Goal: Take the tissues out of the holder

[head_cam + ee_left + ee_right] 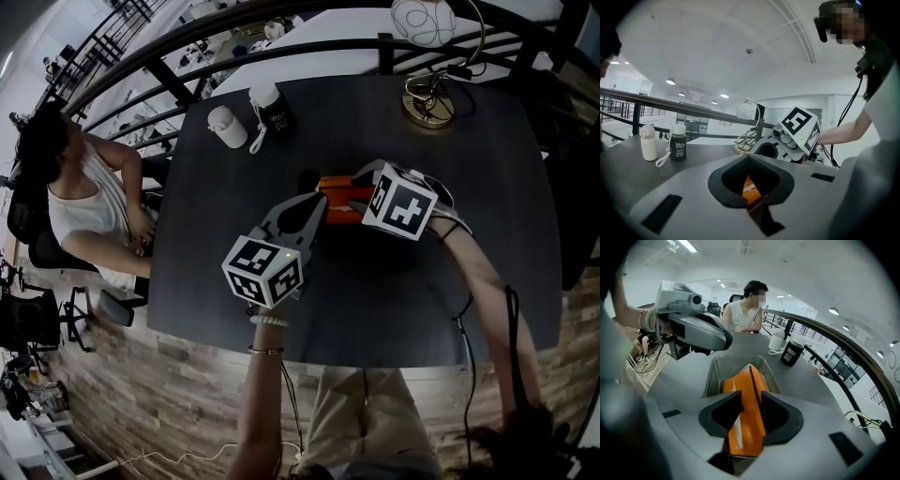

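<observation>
Two roles: right hand-held gripper (pixel 751 405) spread astride orange tissue pack (pixel 743 380) for lifting; left hand-held gripper (pixel 751 186) pressed together, likely bracing clear plastic holder (pixel 711 373), nine o'clock side.

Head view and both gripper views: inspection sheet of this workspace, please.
Surface: dark table, no spills seen.
Job's things: orange tissue pack in its holder.
Clutter: white bottle, black bottle, lamp with gold base at the far edge.
Grippers: right gripper open, straddling the pack; left gripper shut, nothing seen between.
Cables: black cable along the right arm.
Surroundings: railing beyond the table; seated person at left.
</observation>
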`<state>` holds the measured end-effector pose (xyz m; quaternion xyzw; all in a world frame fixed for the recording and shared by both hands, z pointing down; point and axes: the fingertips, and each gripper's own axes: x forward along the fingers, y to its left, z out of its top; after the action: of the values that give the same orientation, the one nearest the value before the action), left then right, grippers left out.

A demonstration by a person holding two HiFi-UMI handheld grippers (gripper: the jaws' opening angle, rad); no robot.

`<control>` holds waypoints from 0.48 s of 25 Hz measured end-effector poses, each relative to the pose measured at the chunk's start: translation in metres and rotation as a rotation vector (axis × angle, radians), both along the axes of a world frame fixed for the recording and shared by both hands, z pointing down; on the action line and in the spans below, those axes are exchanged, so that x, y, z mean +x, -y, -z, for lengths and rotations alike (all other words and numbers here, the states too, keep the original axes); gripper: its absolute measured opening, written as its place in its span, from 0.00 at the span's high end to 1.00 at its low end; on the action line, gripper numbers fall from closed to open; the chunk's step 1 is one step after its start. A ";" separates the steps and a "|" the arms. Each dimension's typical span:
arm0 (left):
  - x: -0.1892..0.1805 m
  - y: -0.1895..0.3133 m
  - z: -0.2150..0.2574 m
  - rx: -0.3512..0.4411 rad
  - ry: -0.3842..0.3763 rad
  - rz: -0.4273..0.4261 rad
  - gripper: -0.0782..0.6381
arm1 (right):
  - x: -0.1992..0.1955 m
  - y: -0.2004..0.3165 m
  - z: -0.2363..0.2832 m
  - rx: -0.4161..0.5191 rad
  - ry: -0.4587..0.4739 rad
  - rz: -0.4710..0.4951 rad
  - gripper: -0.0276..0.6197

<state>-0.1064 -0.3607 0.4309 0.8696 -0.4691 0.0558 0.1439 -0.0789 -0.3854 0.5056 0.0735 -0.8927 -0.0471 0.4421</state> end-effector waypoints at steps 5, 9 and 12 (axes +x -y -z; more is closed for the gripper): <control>-0.006 0.000 -0.010 -0.016 -0.011 0.019 0.88 | -0.005 0.008 -0.018 -0.043 -0.081 -0.012 0.78; -0.007 -0.001 -0.014 -0.022 -0.015 0.023 0.88 | -0.007 0.011 -0.022 -0.046 -0.114 -0.028 0.78; -0.007 -0.003 -0.016 -0.026 -0.019 0.026 0.88 | -0.008 0.012 -0.022 -0.039 -0.126 -0.030 0.87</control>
<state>-0.1136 -0.3573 0.4467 0.8619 -0.4782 0.0519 0.1604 -0.0864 -0.3969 0.5274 0.0753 -0.8626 -0.0277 0.4995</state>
